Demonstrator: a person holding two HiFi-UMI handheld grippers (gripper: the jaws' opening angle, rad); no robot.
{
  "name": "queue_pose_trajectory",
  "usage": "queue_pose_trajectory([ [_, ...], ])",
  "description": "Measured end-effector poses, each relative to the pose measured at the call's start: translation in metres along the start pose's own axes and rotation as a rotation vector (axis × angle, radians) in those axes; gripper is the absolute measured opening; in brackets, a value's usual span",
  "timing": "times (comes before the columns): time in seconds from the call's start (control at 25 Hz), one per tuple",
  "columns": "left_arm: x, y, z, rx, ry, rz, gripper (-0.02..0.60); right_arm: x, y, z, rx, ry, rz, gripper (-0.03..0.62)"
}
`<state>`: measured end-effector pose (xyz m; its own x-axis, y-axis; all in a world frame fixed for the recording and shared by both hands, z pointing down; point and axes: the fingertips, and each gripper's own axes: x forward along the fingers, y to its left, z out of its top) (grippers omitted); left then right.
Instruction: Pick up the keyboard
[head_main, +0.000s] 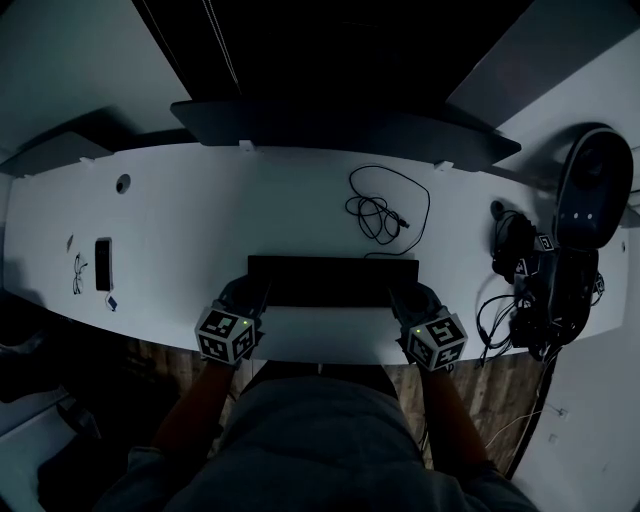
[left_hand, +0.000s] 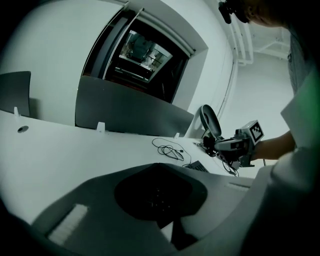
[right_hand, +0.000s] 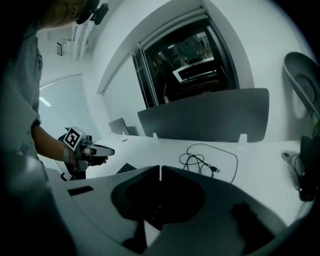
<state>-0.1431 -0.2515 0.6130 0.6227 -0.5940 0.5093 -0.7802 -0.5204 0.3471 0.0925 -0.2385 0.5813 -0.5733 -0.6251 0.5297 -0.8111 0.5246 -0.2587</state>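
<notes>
A black keyboard (head_main: 332, 281) lies flat near the front edge of the white desk (head_main: 200, 220). My left gripper (head_main: 250, 291) sits at the keyboard's left end, and my right gripper (head_main: 405, 293) at its right end. Both are shut with nothing between the jaws. Whether either one touches the keyboard cannot be told. In the left gripper view the shut jaws fill the foreground; a corner of the keyboard (left_hand: 196, 166) and the right gripper (left_hand: 234, 145) show beyond them. The right gripper view shows the keyboard's other corner (right_hand: 126, 168) and the left gripper (right_hand: 95, 150).
A coiled black cable (head_main: 380, 210) lies just behind the keyboard. A tangle of black gear and wires (head_main: 535, 285) and a dark oval object (head_main: 595, 185) crowd the desk's right end. A grey divider panel (head_main: 340, 125) stands at the back. A small black item (head_main: 102, 264) lies far left.
</notes>
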Motion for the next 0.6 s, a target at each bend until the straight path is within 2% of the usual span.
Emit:
queue_pose_trajectory([
  [0.2,0.009,0.025,-0.020,-0.035,0.067,0.044,0.053,0.003,-0.033,-0.021,0.050,0.061,-0.029,0.021],
  [0.28,0.011,0.035,-0.025,-0.047,0.086,0.070,0.062,0.006,-0.044,-0.028,0.076,0.094,-0.042,0.097],
  [0.6,0.014,0.068,-0.049,-0.142,0.172,0.131,0.155,0.016,-0.083,-0.059,0.168,0.197,-0.130,0.167],
])
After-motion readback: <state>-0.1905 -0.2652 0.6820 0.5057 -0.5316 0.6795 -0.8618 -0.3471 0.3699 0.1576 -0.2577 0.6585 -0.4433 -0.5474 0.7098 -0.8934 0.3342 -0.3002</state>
